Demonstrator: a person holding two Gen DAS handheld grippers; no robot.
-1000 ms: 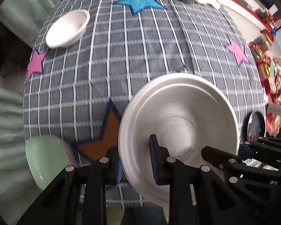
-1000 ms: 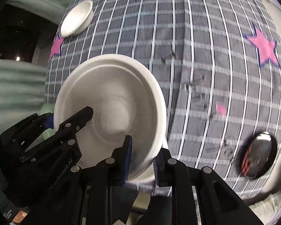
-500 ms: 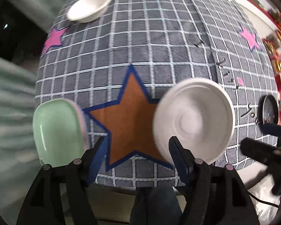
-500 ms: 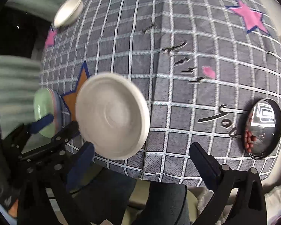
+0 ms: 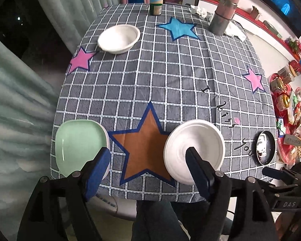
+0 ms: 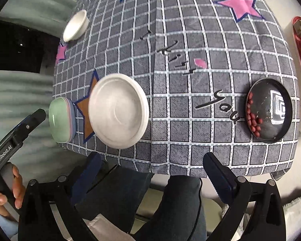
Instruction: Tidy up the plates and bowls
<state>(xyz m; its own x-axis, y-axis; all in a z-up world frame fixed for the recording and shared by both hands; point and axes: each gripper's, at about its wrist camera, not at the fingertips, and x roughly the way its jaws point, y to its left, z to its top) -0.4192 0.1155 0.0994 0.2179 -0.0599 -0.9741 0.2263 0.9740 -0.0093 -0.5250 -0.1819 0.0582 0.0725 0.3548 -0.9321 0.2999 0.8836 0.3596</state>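
Now both tools have let go of the white plate (image 5: pixel 194 150), which a second ago they gripped by its rim and which lies flat on the table (image 5: pixel 170 76), beside the orange star. From left to right, the green plate stack (image 5: pixel 80 144) sits at the table's near-left edge, the left tool (image 5: pixel 148 170) hangs above the star with jaws opening and nothing between them, its right pad overlapping the plate in view. The right tool (image 6: pixel 150 172) stands wide and empty past the table's near edge, the plate beyond its left pad.

White plate (image 5: pixel 194 150), green plate (image 5: pixel 80 142), grey checked tablecloth (image 5: pixel 170 76).
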